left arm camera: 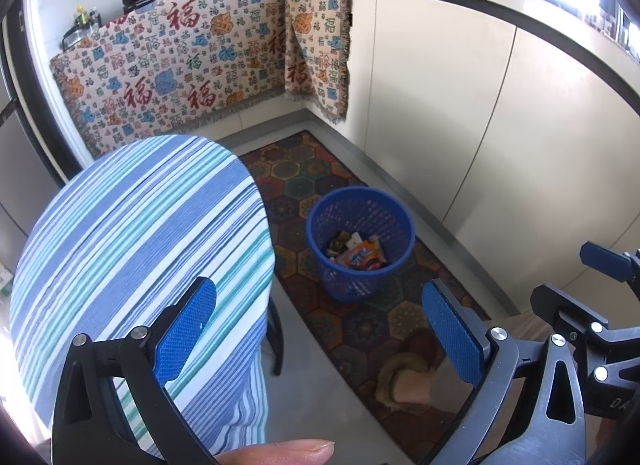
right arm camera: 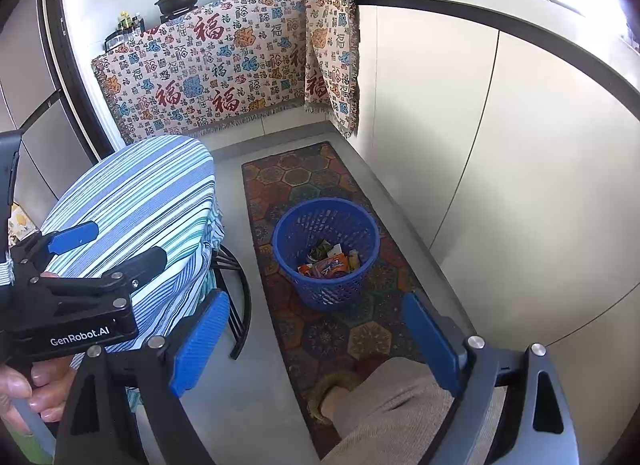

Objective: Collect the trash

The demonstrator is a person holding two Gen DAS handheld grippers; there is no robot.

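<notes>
The trash (right arm camera: 330, 263) lies in the bottom of a blue basket (right arm camera: 326, 253) that stands on the patterned rug (right arm camera: 320, 329), on the floor between the cabinet fronts (right arm camera: 460, 145) and a round table under a striped cloth (right arm camera: 140, 201). It looks like crumpled snack wrappers, orange and yellow foil or plastic film: probably very light, soft, crackly and a little slippery, so a pinch on a folded edge or a bunched corner should hold better than a grip on a flat face.

The basket is thin perforated plastic, round and tapering downward, likely light and slightly springy; its rim is the natural place to take it.

The right gripper (right arm camera: 316, 339) has its jaws spread wide with nothing between them, above the rug and short of the basket. The left gripper (left arm camera: 320, 331) is likewise released and empty, its ribbed blue pads (left arm camera: 186, 329) showing a fine grippy texture. The striped cloth is woven cotton, smooth over the tabletop.
</notes>
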